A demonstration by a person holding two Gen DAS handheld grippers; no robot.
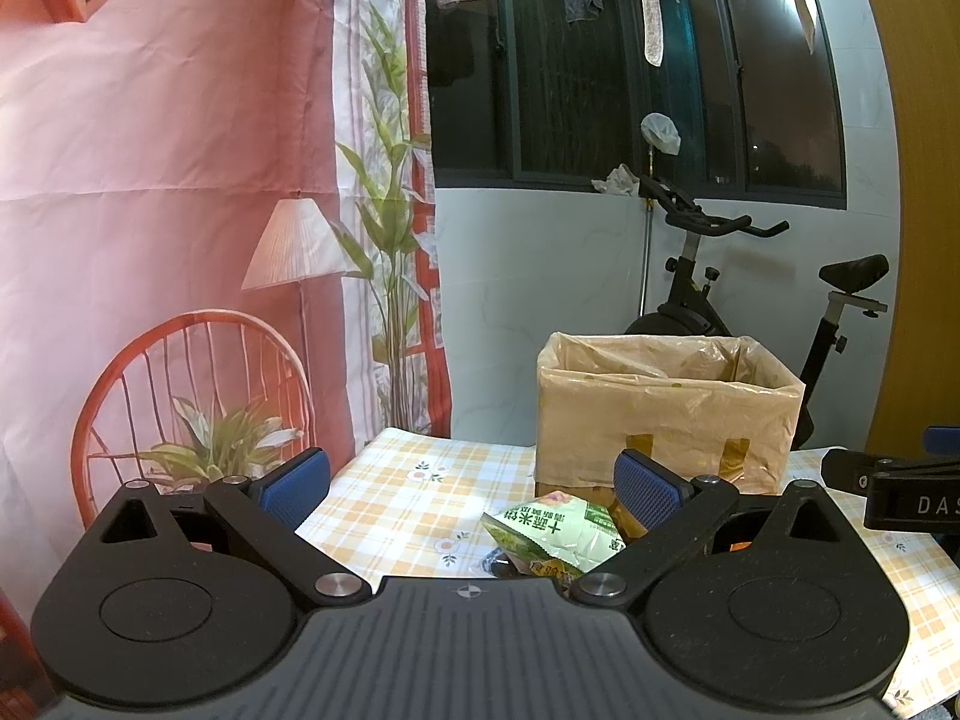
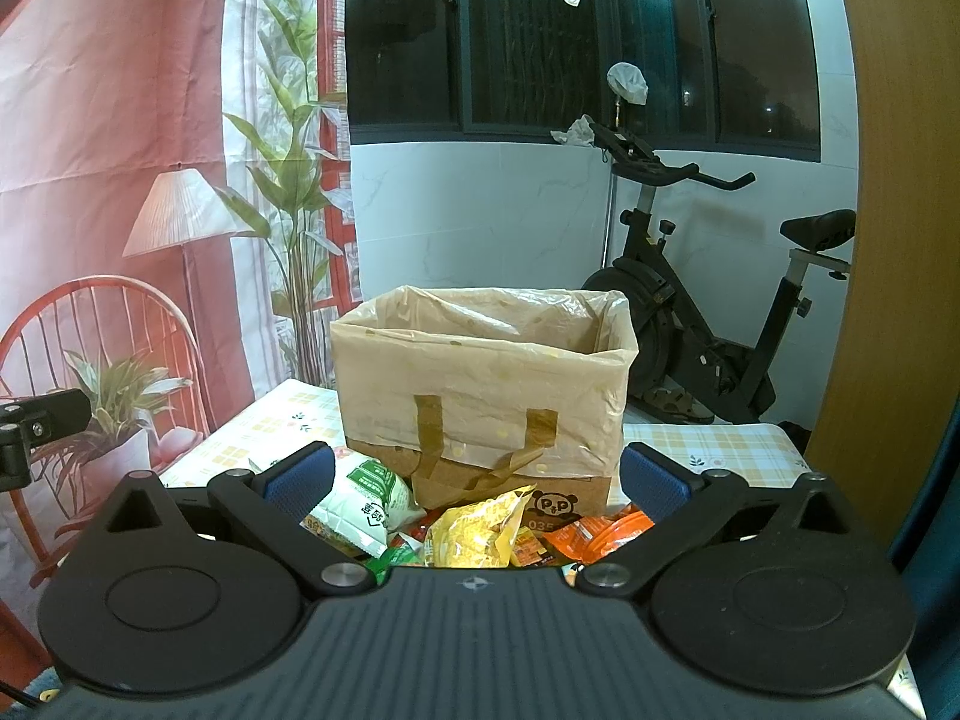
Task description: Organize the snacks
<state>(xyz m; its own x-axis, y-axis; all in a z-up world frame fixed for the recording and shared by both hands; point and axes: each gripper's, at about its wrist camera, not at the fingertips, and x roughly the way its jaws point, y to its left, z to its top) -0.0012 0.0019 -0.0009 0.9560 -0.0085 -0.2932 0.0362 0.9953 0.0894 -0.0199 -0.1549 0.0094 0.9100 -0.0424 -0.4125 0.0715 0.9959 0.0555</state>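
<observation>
Both tools, left tool [image 1: 471,489] and right tool [image 2: 474,480], hung spread and empty above crinkly foil snack packets [image 2: 474,531] heaped before the plastic-lined cardboard box [image 2: 480,396]; pinching one packet's sealed edge looked best.

Green, yellow and orange snack packets [image 2: 474,531] lie heaped just ahead of the right hand-held gripper [image 2: 477,477]. Beyond them stands an open, plastic-lined cardboard box [image 2: 486,396].

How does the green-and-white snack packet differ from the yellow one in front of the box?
The green-and-white snack packet looks puffed and bears printed characters; the crinkled yellow snack packet looks flatter and shiny. The green one lies further left, the yellow centred. Both lie loose before the plastic-lined cardboard box, ungrasped.
</observation>
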